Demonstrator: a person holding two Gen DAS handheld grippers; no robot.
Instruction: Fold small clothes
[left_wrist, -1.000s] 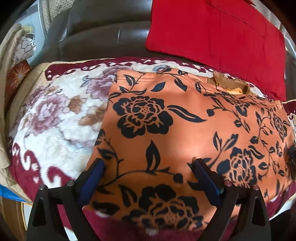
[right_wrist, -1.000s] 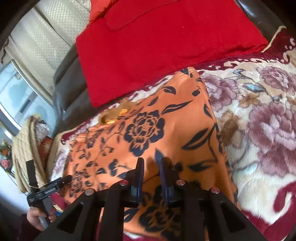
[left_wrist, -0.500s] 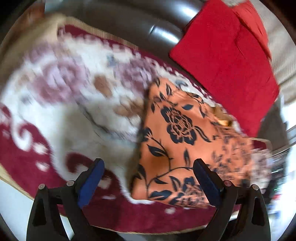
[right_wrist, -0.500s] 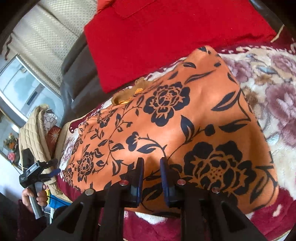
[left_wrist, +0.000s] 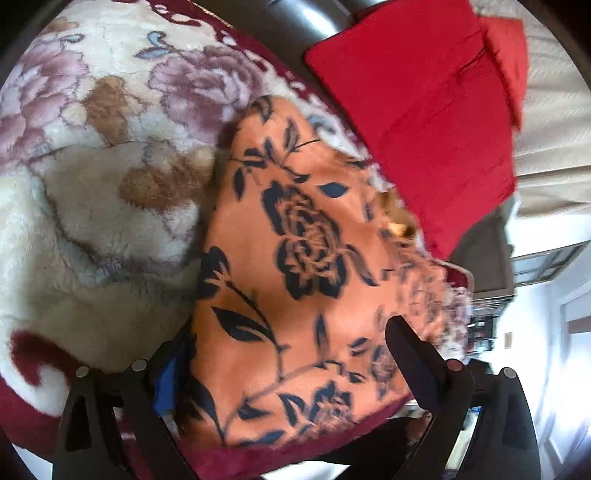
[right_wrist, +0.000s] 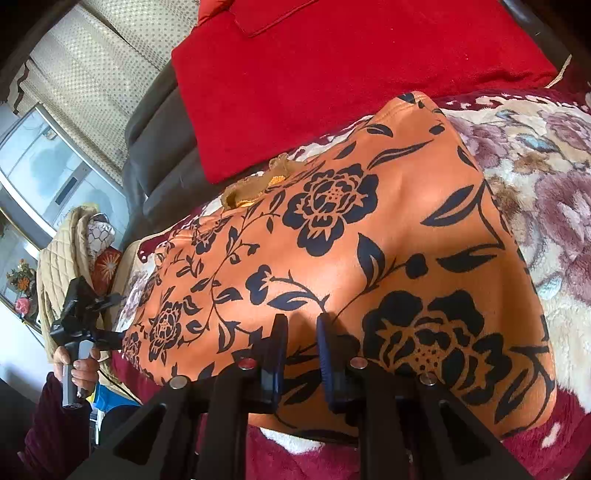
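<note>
The right gripper (right_wrist: 300, 332) sat nearest the lens, its blue-padded jaws drawn close with a narrow gap, and a bit of the near edge of the orange garment (right_wrist: 351, 258) seemed caught between them, though the contact itself was hard to make out. In the left wrist view the left gripper (left_wrist: 291, 354) stood spread wide, one finger at the garment's (left_wrist: 295, 277) left edge and the other over its right part; neither pad pressed on the cloth. The garment, orange with dark flowers, lay flat on a plush floral blanket (right_wrist: 546, 177), its collar (right_wrist: 255, 188) at the far side. Off to the left in the right wrist view, a hand (right_wrist: 79, 365) in a dark red sleeve held the left gripper's (right_wrist: 85, 314) handle beside the blanket's edge. Behind the garment a red cushion (right_wrist: 332, 74) leaned on a dark sofa (right_wrist: 155, 147), with a pale curtain (right_wrist: 103, 74) beyond.
</note>
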